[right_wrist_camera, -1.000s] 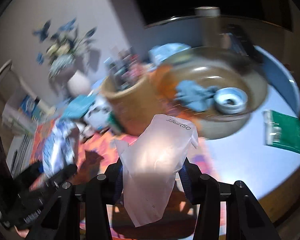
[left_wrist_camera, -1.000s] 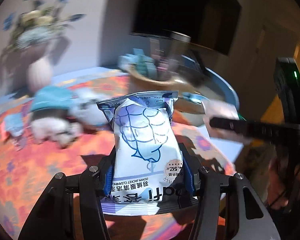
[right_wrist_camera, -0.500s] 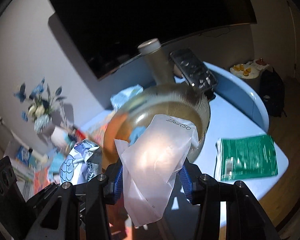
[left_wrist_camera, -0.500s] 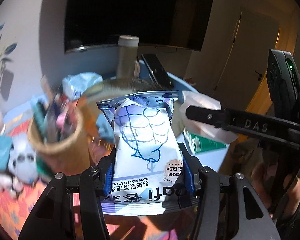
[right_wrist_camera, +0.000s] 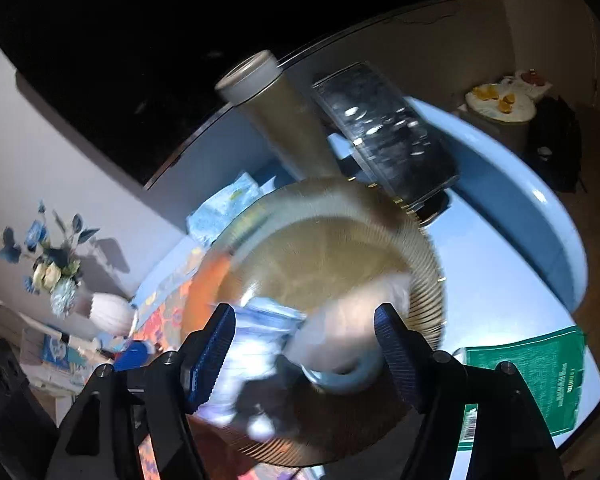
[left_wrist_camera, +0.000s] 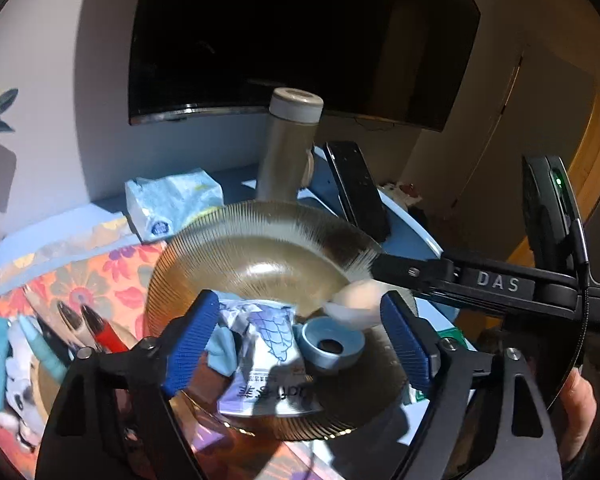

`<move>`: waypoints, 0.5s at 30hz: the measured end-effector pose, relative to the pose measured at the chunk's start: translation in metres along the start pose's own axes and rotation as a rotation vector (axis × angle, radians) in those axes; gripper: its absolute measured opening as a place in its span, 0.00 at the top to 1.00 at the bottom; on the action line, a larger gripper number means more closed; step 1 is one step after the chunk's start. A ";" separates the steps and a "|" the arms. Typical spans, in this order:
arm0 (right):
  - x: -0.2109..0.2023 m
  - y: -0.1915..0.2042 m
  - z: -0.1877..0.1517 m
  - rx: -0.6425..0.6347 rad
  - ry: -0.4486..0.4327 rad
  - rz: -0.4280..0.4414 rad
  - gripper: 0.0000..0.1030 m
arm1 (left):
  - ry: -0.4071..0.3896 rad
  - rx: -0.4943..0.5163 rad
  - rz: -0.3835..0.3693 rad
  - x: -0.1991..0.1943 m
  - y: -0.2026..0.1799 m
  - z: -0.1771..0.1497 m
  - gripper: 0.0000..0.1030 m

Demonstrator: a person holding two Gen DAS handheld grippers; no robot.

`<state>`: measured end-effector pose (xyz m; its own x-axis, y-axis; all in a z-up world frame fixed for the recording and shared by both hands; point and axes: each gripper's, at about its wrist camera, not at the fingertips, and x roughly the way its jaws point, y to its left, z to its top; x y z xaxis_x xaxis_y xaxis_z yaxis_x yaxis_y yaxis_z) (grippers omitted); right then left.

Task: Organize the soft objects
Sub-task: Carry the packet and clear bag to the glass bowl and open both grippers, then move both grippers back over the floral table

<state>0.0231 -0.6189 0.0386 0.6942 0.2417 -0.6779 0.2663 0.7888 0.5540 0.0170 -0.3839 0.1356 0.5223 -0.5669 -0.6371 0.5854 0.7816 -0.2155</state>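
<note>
A ribbed amber glass bowl [left_wrist_camera: 260, 236] sits below both grippers. My left gripper [left_wrist_camera: 298, 344] hangs over it with its jaws opening. The blue-and-white wipes packet [left_wrist_camera: 268, 364] lies loose in the bowl beneath, clear of the pads. In the right wrist view my right gripper [right_wrist_camera: 305, 356] is also opening. A blurred white pouch [right_wrist_camera: 352, 320] sits low between its jaws, free of the pads, over the bowl rim [right_wrist_camera: 424, 264]. A blue ring [left_wrist_camera: 332, 346] and a light blue cloth [left_wrist_camera: 222, 350] also lie in the bowl.
Behind the bowl stand a tall flask [left_wrist_camera: 292, 144], a black device [left_wrist_camera: 356, 188] and a tissue pack [left_wrist_camera: 172, 200]. Pens [left_wrist_camera: 84, 328] stick up at the left over a floral cloth. A green packet [right_wrist_camera: 540, 368] lies on the blue table at the right.
Both grippers swung from the floral cloth over to the bowl. Both then opened: the wipes packet left the left gripper and the white pouch left the right one, both now in the bowl.
</note>
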 end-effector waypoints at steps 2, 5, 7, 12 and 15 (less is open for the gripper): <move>-0.004 -0.007 -0.002 0.015 0.004 -0.007 0.30 | 0.005 0.009 -0.001 0.000 -0.001 0.000 0.20; -0.010 -0.011 -0.010 0.026 0.011 0.012 0.30 | 0.000 0.011 -0.014 -0.007 -0.004 -0.004 0.20; -0.016 -0.010 -0.020 0.021 0.018 0.019 0.30 | 0.003 0.020 -0.012 -0.014 -0.007 -0.010 0.20; -0.024 0.000 -0.047 0.013 0.044 0.043 0.30 | -0.010 0.048 0.005 -0.044 -0.011 -0.027 0.20; -0.032 0.013 -0.064 -0.035 0.060 0.032 0.30 | -0.011 -0.022 -0.090 -0.075 0.004 -0.040 0.20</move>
<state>-0.0383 -0.5796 0.0364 0.6605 0.2994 -0.6886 0.2204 0.7993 0.5590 -0.0447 -0.3281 0.1530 0.4752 -0.6380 -0.6059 0.6167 0.7327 -0.2878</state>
